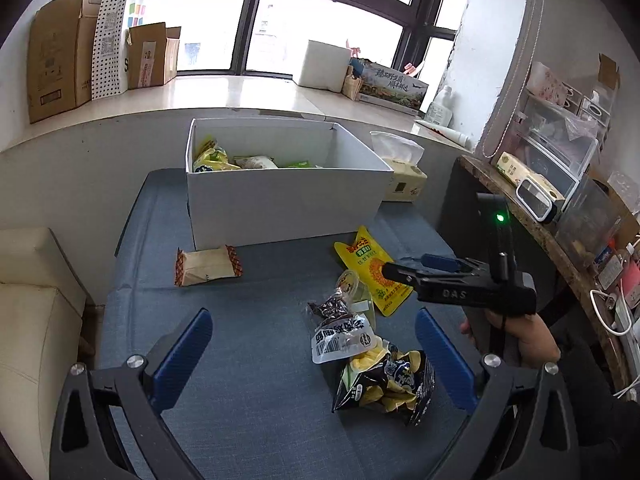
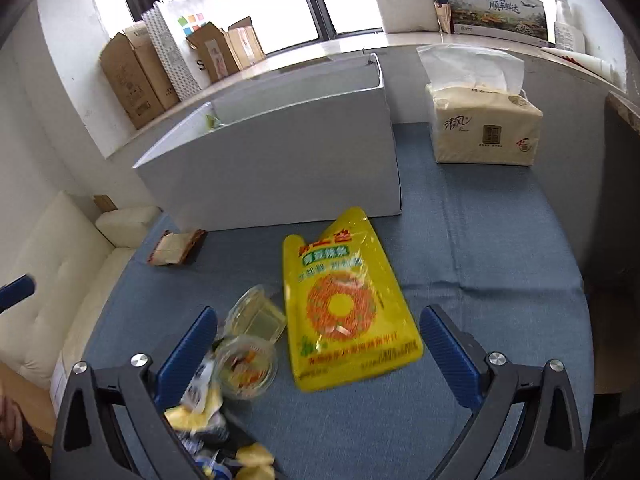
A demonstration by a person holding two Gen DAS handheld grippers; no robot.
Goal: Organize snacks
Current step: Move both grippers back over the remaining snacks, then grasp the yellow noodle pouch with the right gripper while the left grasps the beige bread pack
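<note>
A white box point(image 1: 280, 196) with several snacks inside stands at the back of the blue mat; it also shows in the right wrist view point(image 2: 280, 168). Loose on the mat lie a yellow sunflower-seed bag point(image 2: 344, 304) point(image 1: 374, 270), a clear jelly cup point(image 2: 248, 368), a brown wrapped cake point(image 1: 208, 266) point(image 2: 176, 246), a dark and white packet point(image 1: 340, 332) and a black-yellow chip bag point(image 1: 386, 386). My left gripper point(image 1: 316, 354) is open above the packets. My right gripper point(image 2: 320, 354) is open just above the yellow bag, seen from the side in the left wrist view point(image 1: 400, 270).
A tissue pack point(image 2: 484, 132) sits at the mat's back right. Cardboard boxes point(image 1: 60, 52) line the windowsill. A cream sofa point(image 1: 28, 320) is on the left. A cluttered wooden shelf point(image 1: 560, 216) runs along the right.
</note>
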